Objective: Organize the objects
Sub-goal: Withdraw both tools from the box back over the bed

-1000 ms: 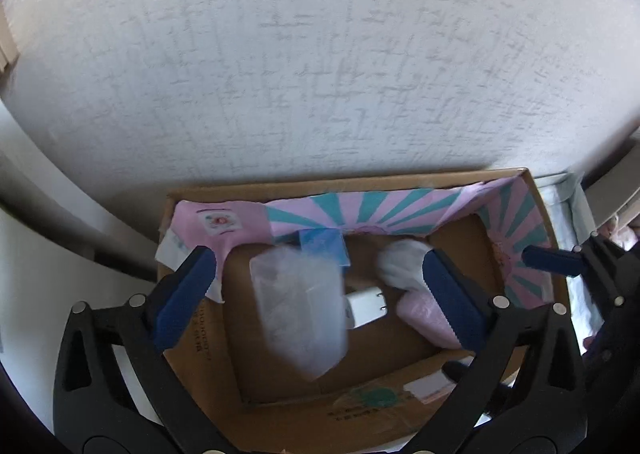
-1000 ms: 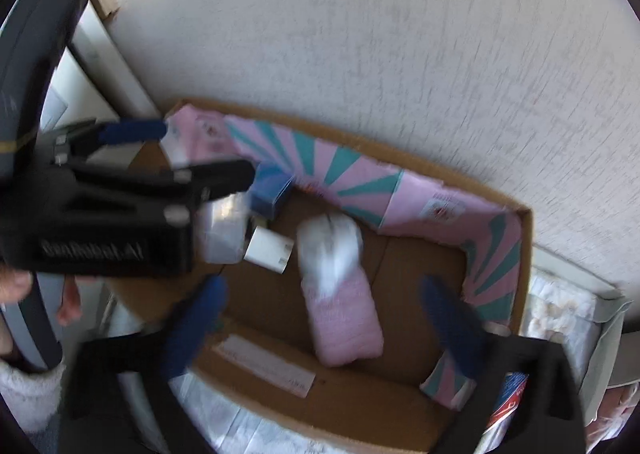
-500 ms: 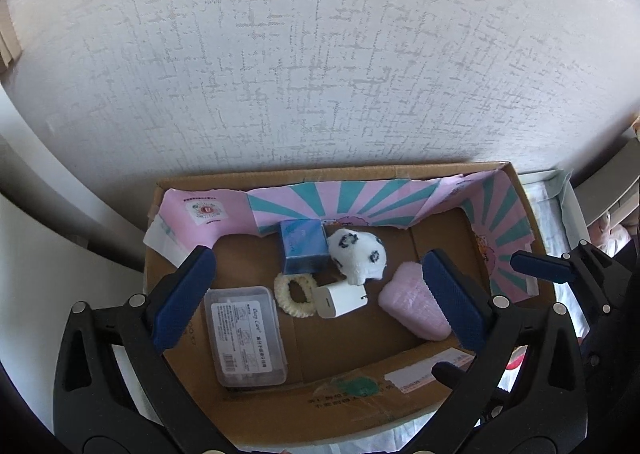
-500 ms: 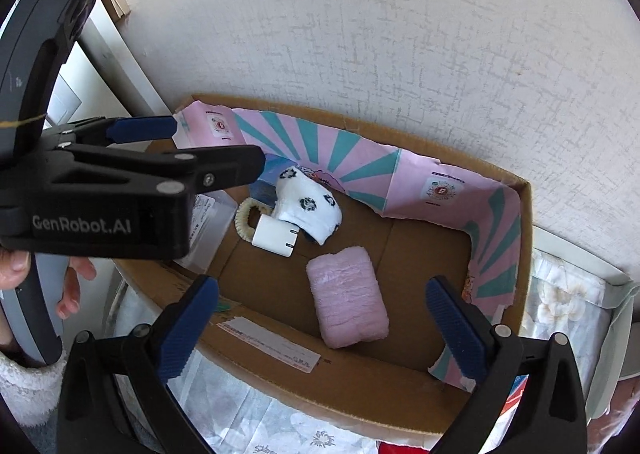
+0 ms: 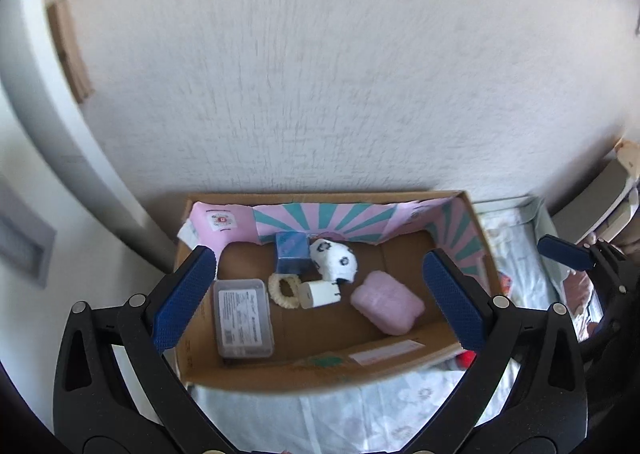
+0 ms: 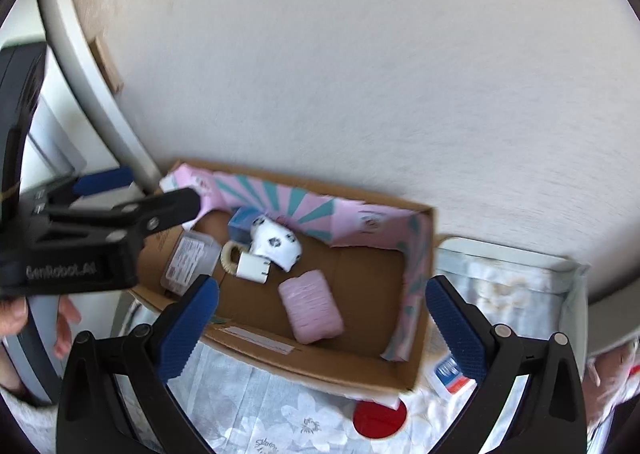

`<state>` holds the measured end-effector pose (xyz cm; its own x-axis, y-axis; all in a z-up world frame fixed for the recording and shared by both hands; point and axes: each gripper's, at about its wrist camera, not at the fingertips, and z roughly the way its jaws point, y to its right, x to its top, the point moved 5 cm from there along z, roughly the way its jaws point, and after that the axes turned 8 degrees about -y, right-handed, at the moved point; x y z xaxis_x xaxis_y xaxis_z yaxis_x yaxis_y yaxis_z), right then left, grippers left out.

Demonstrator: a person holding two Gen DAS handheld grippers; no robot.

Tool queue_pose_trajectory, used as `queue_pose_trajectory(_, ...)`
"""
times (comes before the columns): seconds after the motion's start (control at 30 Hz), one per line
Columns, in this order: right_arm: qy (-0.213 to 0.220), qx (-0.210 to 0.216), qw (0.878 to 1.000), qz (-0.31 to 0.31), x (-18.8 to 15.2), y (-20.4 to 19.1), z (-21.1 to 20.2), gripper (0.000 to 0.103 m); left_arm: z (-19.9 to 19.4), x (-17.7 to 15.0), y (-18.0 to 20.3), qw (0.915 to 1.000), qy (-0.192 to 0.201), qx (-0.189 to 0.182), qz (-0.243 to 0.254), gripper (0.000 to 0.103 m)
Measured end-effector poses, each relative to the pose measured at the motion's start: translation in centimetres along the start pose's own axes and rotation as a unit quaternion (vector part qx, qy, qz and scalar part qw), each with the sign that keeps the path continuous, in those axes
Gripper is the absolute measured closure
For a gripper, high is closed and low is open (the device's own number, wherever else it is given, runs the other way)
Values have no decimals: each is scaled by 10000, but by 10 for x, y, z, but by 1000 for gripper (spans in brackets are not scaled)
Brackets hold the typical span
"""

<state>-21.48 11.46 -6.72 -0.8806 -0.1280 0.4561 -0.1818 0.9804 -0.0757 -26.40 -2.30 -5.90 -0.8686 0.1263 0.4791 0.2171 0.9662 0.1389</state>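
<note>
Both tongs, left tongs (image 5: 320,294) and right tongs (image 6: 322,312), hang released above the cardboard box (image 5: 280,374). Inside, near right, lies the pink towel roll (image 5: 387,307): soft, light, likely best pinched across its middle.

Hidden or unreadable, as seen from my claws:

- Clear plastic case (image 5: 243,319): label print too small to read; in the right wrist view my left claw (image 6: 132,194) covers its far end.
- Cardboard box (image 5: 404,368): left wall partly behind my left claw's pad; shipping label on its near flap illegible.
- Red round object (image 6: 378,416): upper part tucked under the box's corner, identity unclear.
- Blue-and-red packet (image 6: 450,372): mostly behind my right claw's finger, text blurred.
- Blue box (image 5: 291,254): markings smeared.
- My hand (image 6: 16,318): cut off by the frame's left edge.
</note>
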Motion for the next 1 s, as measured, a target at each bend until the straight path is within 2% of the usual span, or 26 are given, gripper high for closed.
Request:
queue_pose_trajectory(0.3, 466, -405, 9962, 610, -32, 35, -64, 0, -58, -36, 20, 9988, 437, 77, -206, 0)
queue_pose_trajectory(0.57, 816, -875, 9898, 775, -76, 54, -93, 0, -85, -83, 45, 9975, 658, 237, -89, 0)
queue_pose_trajectory(0.73, 943, -745, 9901, 719, -98, 54, -106, 0, -99, -105, 56, 9969, 715, 288, -130, 0)
queue_pose_trajectory(1.0, 1116, -630, 9912, 330, -121, 58, -129, 0, -132, -137, 76, 9934, 1057, 376, -224, 0)
